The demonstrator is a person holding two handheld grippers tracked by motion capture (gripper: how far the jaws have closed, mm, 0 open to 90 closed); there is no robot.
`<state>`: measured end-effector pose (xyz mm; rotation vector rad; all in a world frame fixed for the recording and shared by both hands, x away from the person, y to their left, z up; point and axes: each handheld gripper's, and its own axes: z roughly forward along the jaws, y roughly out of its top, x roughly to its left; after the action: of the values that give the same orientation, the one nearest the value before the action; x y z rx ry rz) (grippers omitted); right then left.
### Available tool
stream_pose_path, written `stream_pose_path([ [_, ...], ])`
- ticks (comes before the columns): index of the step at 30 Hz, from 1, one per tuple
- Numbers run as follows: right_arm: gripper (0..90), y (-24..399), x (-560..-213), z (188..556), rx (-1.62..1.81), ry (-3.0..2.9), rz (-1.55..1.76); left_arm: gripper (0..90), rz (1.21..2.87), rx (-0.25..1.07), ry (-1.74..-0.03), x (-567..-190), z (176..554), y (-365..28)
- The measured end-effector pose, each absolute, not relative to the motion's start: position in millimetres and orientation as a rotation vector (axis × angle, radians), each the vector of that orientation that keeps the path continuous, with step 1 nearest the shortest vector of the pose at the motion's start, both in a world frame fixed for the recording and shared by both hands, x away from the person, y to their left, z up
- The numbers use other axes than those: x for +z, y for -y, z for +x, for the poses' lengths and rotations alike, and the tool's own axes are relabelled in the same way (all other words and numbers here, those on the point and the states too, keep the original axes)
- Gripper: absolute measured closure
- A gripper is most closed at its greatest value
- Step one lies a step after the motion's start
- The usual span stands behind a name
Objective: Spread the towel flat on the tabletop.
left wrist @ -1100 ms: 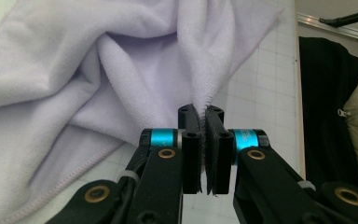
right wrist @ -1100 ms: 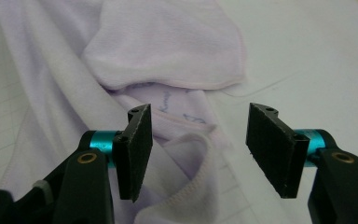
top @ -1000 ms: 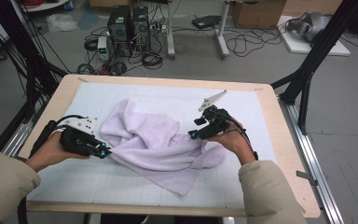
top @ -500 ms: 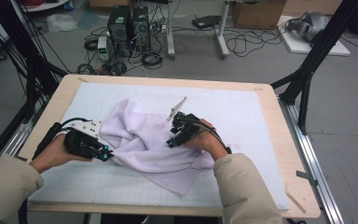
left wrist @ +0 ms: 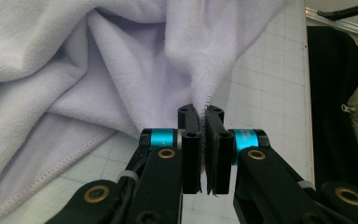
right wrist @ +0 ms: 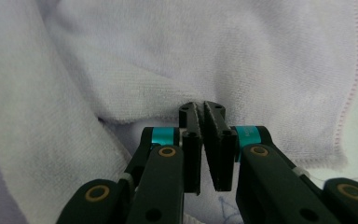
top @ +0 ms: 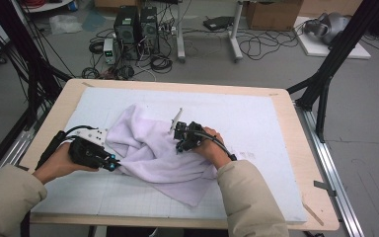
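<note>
2 grippers were in my hands, both on 1 towel. My left gripper [left wrist: 204,122] was clenched on a corner of the towel [left wrist: 98,70], the hemmed tip pinched between its 2 black jaws and rising out of them in the left gripper view. My right gripper [right wrist: 204,112] had just been closing; in the right gripper view its 2 jaws met at their tips against a fold of the towel [right wrist: 177,56], and a little of the pile seemed caught between them, though I could not tell how much.

From the high view, the left gripper [top: 109,163] sat at the towel's left edge and the right gripper [top: 179,144] lay on the cloth near its middle, each trailing 1 black cable. The towel [top: 148,158], pale lilac and rumpled into several folds, lay on 1 white gridded mat [top: 256,123] that covered most of 1 wooden table [top: 301,148]. It sat left of the mat's centre, with 1 corner pointing toward me. Beyond the table, 2 dark computer towers [top: 137,27] stood on the floor among loose cables.
</note>
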<state>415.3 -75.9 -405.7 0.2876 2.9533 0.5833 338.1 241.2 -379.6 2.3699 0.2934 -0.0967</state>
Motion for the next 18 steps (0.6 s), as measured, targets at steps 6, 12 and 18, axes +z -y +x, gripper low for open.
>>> stream_pose_path([
  [6, 87.0, 102.3, -385.2, 423.9, 0.698, -2.868, 0.452, 85.8, 2.334, -0.060, -0.332, -371.9, 345.7, -252.7],
  [12, 87.1, 147.2, -361.8, 434.5, 0.809, -2.680, 0.721, 85.9, 2.311, -0.015, -0.372, -359.9, 360.3, -264.3],
  [18, 87.2, 190.3, -340.1, 439.4, 0.858, -2.474, 0.936, 85.9, 2.301, 0.022, -0.407, -348.2, 375.5, -272.6],
])
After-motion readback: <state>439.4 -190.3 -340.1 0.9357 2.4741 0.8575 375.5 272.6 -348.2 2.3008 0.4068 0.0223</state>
